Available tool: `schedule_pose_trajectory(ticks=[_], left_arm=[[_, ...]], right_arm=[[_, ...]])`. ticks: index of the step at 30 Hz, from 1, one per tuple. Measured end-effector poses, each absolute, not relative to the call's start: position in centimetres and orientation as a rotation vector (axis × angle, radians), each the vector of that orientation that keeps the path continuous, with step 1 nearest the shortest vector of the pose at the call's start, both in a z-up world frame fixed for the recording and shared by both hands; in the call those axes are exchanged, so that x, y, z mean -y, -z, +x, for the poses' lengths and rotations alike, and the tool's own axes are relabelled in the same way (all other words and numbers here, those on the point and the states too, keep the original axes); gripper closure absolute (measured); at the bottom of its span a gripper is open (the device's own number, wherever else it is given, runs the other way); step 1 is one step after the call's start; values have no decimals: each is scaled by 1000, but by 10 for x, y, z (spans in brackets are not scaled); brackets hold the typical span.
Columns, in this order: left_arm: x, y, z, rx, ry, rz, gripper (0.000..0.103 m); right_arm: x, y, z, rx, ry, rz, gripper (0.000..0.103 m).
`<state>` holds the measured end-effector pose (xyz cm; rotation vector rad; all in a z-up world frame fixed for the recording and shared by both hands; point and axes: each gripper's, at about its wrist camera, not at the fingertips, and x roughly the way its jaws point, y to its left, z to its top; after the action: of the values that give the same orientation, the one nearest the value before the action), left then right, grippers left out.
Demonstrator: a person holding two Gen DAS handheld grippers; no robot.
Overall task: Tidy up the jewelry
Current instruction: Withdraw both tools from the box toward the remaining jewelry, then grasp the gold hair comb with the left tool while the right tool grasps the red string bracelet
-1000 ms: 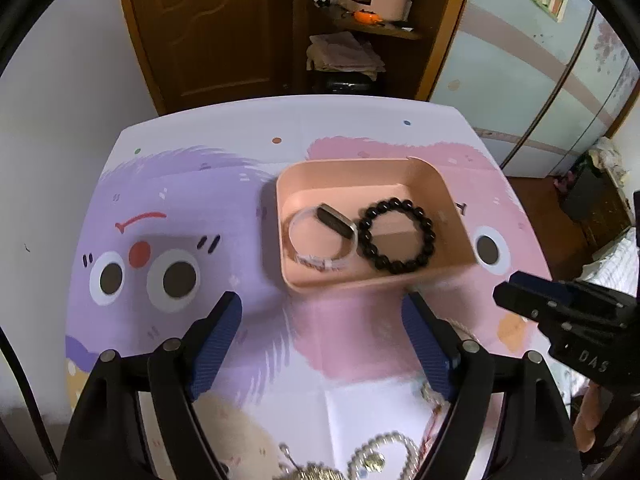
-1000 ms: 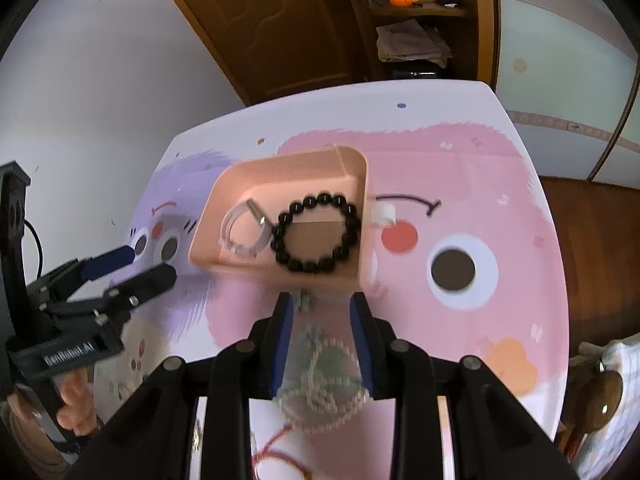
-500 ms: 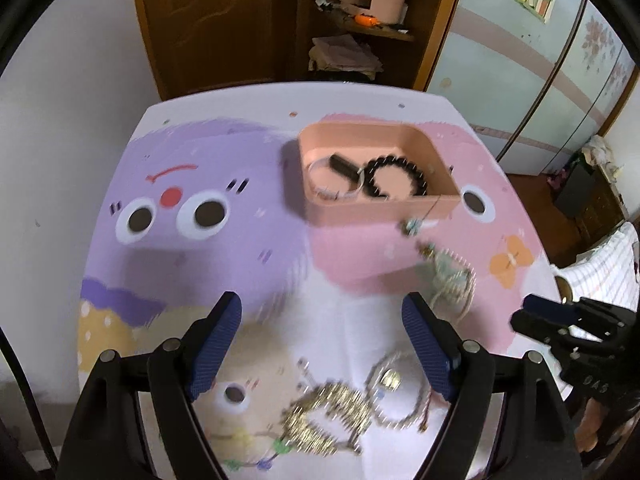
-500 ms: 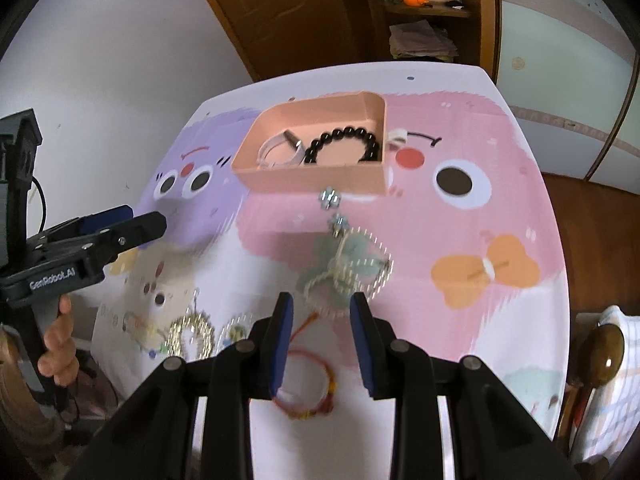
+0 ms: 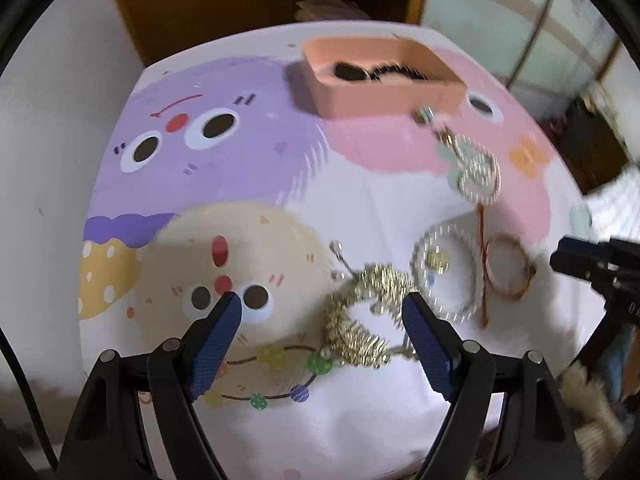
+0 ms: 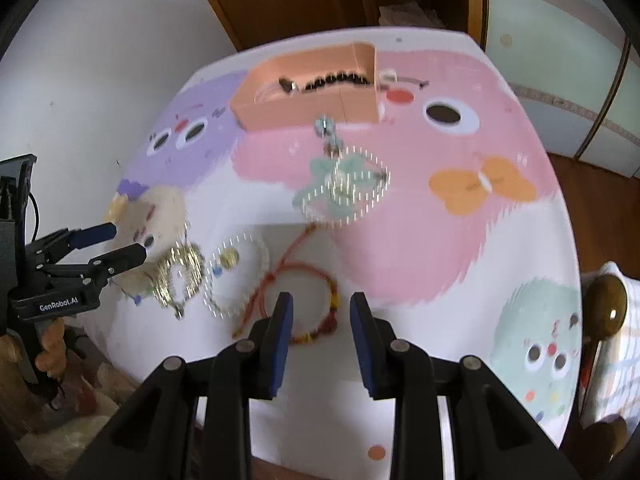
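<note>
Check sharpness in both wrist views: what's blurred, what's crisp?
Left wrist: the tray and pearl strand smear with motion blur, while the left gripper stays crisp. Right wrist: the pearls streak into dashes and the red bracelet is soft; the right gripper is sharp.

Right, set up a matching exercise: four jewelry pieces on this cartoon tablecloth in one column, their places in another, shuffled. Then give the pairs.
Things:
1. black bead bracelet
2. red cord bracelet
3. spiky gold chain
4. pearl strand on mint flower piece

Places:
A. between the open left claw fingers in its own view
B. inside the pink rectangular tray
C. just ahead of the right claw
D. mid-cloth, below the tray

Pairs: 1-B, 2-C, 3-A, 4-D
</note>
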<state>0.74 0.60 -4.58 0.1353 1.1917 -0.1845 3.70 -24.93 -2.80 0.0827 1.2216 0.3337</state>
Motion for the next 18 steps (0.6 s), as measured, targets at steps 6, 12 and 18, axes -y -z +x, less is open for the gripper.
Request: schedule_pose_trajectory(ticks=[6, 12, 18], left_arm=[[8, 62, 2, -1199, 219, 227, 22], [-2, 73, 11, -1241, 218, 171, 23], [-8, 78, 19, -1256, 237, 169, 41]], right_arm=[[249, 44, 24, -1263, -325, 83, 74], [253, 49, 23, -1273, -317, 102, 74], [248, 53, 25, -1283, -324, 91, 74]])
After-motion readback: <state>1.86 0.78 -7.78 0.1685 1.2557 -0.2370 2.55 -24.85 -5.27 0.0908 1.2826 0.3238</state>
